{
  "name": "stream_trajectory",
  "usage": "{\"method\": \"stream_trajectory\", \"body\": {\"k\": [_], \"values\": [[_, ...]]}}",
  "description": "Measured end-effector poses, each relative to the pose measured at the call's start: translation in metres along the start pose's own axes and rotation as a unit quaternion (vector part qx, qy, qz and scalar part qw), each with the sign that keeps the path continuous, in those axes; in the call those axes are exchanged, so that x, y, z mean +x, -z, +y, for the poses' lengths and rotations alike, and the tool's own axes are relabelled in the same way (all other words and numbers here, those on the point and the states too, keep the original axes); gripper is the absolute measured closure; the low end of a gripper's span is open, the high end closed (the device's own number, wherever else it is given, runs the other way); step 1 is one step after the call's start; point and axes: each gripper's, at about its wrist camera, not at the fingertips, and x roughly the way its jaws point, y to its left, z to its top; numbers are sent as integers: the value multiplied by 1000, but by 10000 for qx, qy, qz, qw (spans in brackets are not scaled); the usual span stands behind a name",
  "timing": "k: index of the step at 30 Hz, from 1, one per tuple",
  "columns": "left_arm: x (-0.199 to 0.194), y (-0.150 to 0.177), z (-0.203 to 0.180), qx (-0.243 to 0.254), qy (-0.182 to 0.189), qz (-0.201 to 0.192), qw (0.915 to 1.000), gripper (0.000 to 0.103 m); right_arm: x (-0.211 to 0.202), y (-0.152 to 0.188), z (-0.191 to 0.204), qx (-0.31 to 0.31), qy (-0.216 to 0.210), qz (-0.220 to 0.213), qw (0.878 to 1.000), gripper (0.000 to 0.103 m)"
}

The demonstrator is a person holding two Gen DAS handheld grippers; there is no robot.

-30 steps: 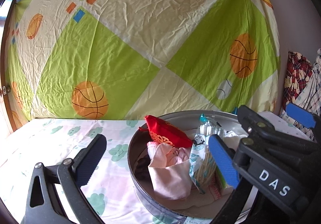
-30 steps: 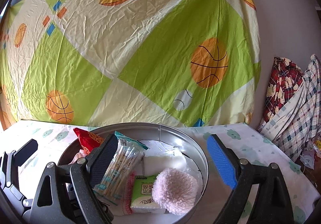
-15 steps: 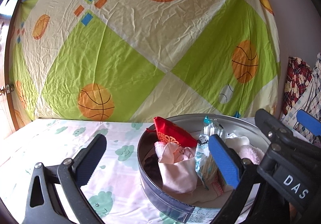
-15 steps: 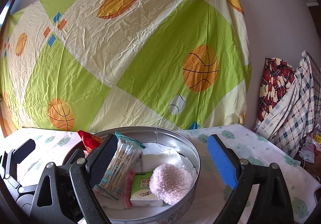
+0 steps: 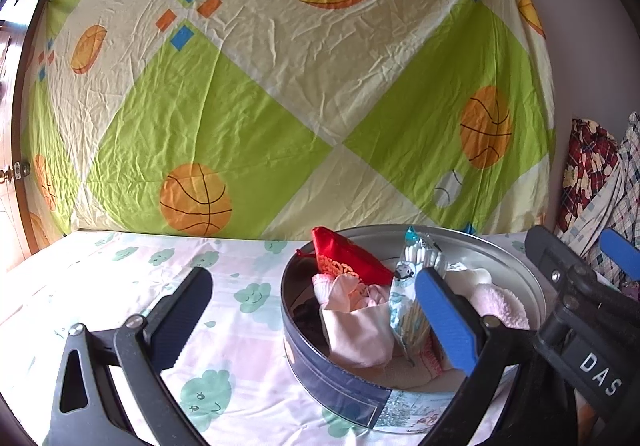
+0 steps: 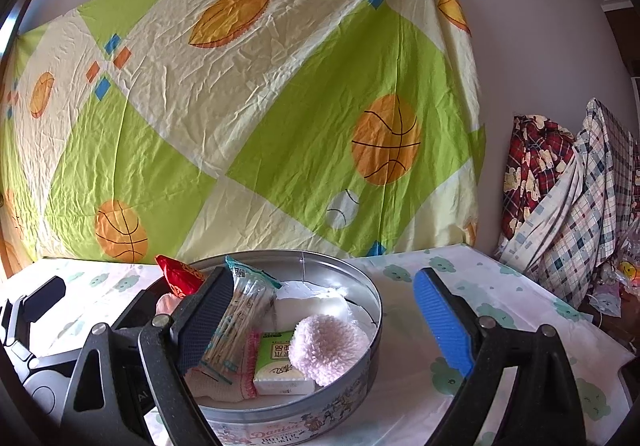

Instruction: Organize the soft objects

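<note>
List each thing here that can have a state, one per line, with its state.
Cookie tin: lid off, filled.
Left gripper: open, empty.
Right gripper: open, empty.
Cotton swab packet: sealed, leaning in tin.
Red pouch: propped on tin's edge.
Sheet: hung flat on wall.

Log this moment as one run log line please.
left gripper: open, empty | right gripper: open, empty | cookie tin: holds pouch, swabs, tissues, puff

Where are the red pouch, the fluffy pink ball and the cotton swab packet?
red pouch (image 5: pixel 344 260), left wrist view, its middle
fluffy pink ball (image 6: pixel 326 348), right wrist view, its top
cotton swab packet (image 6: pixel 238 314), right wrist view, its middle
</note>
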Motion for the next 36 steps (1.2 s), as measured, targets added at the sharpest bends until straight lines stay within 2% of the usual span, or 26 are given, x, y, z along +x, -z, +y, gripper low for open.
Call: {"method": "stream_trajectory", "body": {"k": [36], "values": [[-11, 1, 1, 17, -40, -115, 9999, 0, -21, 1, -9, 27, 141, -263, 9996, 9]]}}
